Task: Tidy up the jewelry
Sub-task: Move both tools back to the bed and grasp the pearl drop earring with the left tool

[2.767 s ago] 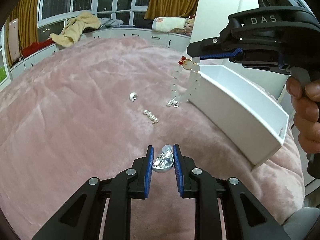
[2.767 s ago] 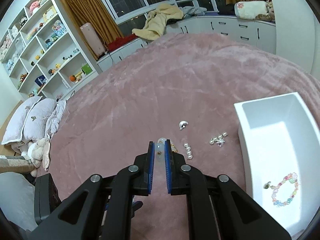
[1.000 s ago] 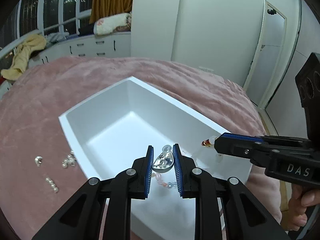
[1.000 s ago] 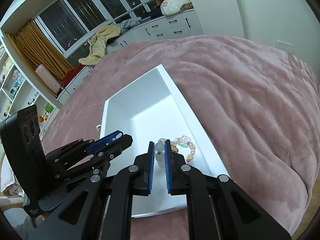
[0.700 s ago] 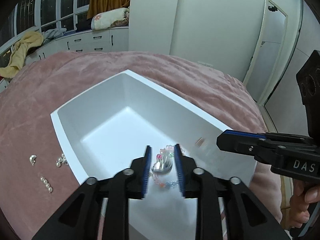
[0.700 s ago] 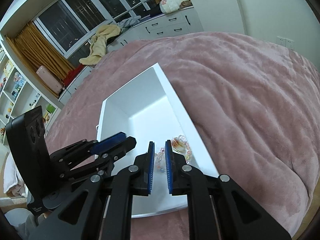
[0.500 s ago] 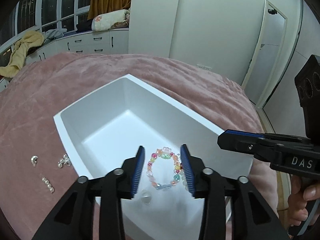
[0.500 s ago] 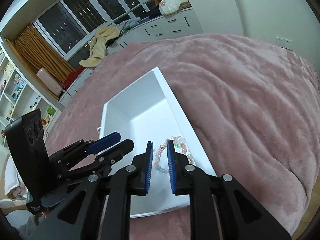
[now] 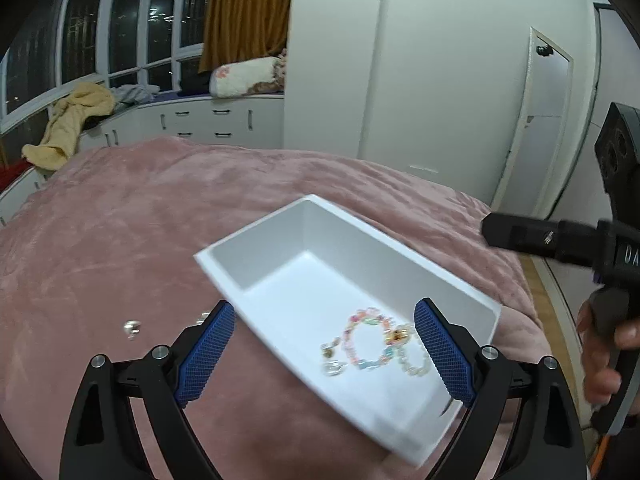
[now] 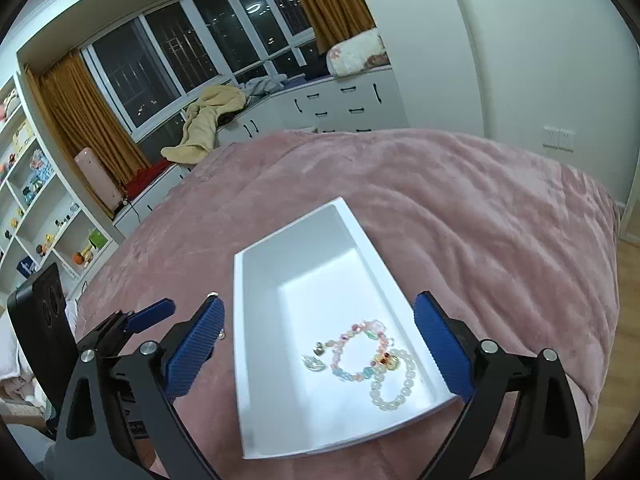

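Judging from how things lie, part of the jewelry is already put away. Nearest, the fingers of the left gripper (image 9: pixel 324 350) are seen spreading apart with nothing between them, and the fingers of the right gripper (image 10: pixel 320 344) are also opening and carry nothing. Both are held above the white box (image 10: pixel 256 360), which rests on the bed (image 10: pixel 480 240) near its right edge.

Inside the box, at its near end, four pieces are collected: a colourful bead bracelet (image 10: pixel 356 350), a white pearl bracelet (image 10: pixel 394 386) touching it, a silver pendant (image 10: pixel 314 362) and a small gold piece (image 10: pixel 319 346) just beside. The far end of the box is not yet used.

Still left on the pink blanket, to the left of the box, a small silver piece (image 9: pixel 132 326) is visible; another may be hidden behind the left finger, but this cannot be told clearly. These are probably to be picked up next. Nothing is seen standing in the way on the blanket.

Farther away, a yellow towel (image 10: pixel 208 120) on the window bench, white drawers (image 10: pixel 340 104) and shelves (image 10: pixel 36 216) are noticed.
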Motion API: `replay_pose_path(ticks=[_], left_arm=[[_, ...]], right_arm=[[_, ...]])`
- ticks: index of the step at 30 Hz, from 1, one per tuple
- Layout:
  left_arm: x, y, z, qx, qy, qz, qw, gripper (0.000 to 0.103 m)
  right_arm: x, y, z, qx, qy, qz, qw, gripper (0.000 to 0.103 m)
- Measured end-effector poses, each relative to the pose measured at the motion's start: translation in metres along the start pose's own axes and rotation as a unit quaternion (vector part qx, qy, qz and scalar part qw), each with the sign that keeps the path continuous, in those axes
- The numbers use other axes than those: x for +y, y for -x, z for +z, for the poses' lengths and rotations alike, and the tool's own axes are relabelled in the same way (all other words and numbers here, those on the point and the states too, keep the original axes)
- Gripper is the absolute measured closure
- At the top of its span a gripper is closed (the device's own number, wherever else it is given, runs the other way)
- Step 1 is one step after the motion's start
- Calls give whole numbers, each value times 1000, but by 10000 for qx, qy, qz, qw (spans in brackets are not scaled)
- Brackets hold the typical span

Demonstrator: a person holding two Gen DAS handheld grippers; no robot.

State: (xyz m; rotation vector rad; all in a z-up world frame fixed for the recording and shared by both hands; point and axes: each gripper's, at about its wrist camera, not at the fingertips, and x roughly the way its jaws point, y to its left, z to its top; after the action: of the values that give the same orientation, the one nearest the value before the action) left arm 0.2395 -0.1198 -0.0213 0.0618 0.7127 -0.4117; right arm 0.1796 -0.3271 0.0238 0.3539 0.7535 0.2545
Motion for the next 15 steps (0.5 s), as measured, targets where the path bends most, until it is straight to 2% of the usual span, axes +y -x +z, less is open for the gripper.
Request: replay_pose_path(ticks=[7, 15], left_arm=[[45, 31, -20, -111, 128, 358, 9992, 10], [90, 55, -38, -204, 271, 601, 9976, 10]], right_arm=[[40, -7, 2, -48, 223, 165, 9996, 6], [90, -28, -2, 25, 498, 365, 9981, 6]])
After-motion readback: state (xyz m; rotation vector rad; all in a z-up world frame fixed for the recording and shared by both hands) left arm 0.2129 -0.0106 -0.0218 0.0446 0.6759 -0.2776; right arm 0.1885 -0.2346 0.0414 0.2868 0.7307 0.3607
